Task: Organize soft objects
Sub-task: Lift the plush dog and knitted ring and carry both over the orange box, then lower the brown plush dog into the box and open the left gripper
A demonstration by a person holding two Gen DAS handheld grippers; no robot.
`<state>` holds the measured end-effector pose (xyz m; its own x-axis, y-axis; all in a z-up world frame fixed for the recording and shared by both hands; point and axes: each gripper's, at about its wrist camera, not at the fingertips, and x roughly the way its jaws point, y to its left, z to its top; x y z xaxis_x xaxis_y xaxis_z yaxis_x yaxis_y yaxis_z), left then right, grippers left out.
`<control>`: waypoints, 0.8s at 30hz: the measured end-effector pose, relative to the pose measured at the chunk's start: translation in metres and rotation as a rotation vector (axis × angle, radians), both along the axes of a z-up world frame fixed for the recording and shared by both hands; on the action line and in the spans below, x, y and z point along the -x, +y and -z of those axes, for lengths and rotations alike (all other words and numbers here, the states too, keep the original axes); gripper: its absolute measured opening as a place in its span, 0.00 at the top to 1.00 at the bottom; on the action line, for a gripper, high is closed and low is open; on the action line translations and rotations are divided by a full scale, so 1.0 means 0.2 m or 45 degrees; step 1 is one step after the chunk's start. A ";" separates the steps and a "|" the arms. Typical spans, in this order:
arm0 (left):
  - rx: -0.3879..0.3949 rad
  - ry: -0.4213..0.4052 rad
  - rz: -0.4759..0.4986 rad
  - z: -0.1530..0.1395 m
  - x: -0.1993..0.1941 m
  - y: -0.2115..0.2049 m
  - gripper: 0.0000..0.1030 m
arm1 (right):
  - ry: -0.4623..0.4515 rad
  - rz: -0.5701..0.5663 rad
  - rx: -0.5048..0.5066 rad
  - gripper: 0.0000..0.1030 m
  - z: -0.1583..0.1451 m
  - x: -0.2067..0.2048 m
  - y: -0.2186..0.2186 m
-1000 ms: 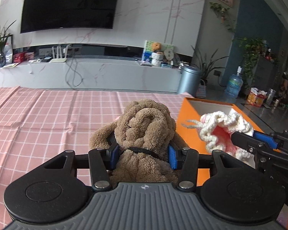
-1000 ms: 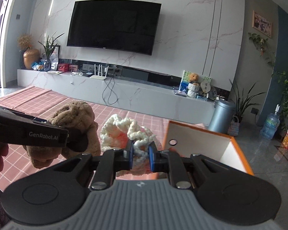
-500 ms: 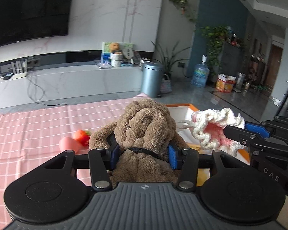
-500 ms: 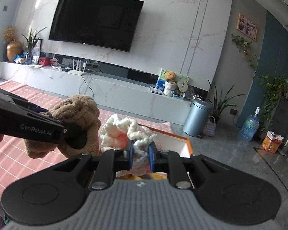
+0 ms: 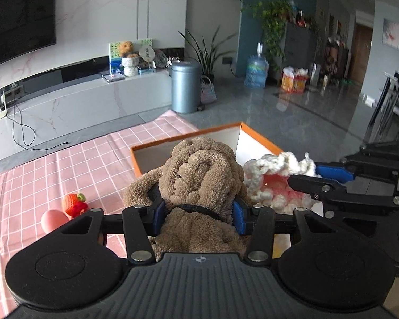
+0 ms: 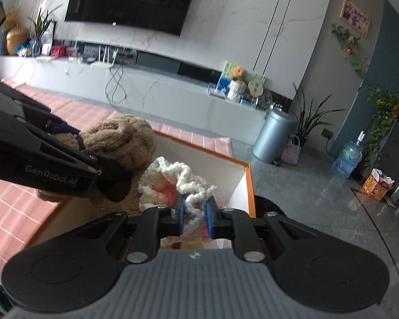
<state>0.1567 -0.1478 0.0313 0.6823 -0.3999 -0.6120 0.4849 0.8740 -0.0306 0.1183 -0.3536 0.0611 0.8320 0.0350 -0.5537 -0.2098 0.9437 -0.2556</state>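
Note:
My left gripper (image 5: 198, 219) is shut on a brown plush dog (image 5: 199, 175) and holds it over the near left part of an orange box (image 5: 258, 135) with white inner walls. My right gripper (image 6: 195, 216) is shut on a white and pink crocheted piece (image 6: 173, 179) and holds it over the same box (image 6: 248, 186). In the right wrist view the dog (image 6: 119, 141) hangs left of the crocheted piece; in the left wrist view that piece (image 5: 276, 183) sits right of the dog, close beside it.
The box stands at the right end of a table with a pink checked cloth (image 5: 53, 170). A crocheted strawberry (image 5: 73, 203) and a pink egg-shaped toy (image 5: 52, 219) lie on the cloth left of the box. Beyond the table's edge is grey floor (image 5: 292, 117).
Both grippers have swung right and come over the orange box with their toys still held. The box interior now lies beneath both toys.

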 end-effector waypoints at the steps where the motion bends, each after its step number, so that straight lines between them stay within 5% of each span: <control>1: -0.017 0.003 0.003 0.01 -0.02 -0.01 0.46 | 0.018 -0.005 0.004 0.87 0.02 -0.03 -0.01; 12: -0.170 -0.029 0.063 0.07 -0.12 -0.15 0.46 | 0.195 -0.063 0.132 0.87 0.19 -0.28 -0.03; 24: -0.115 -0.040 0.128 0.04 -0.18 -0.19 0.46 | 0.442 -0.072 0.123 0.85 0.30 -0.45 -0.06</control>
<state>0.1934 -0.1867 0.0239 0.6612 -0.4114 -0.6273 0.5695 0.8196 0.0628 0.2088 -0.3652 0.0007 0.5924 0.0089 -0.8056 -0.3507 0.9031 -0.2479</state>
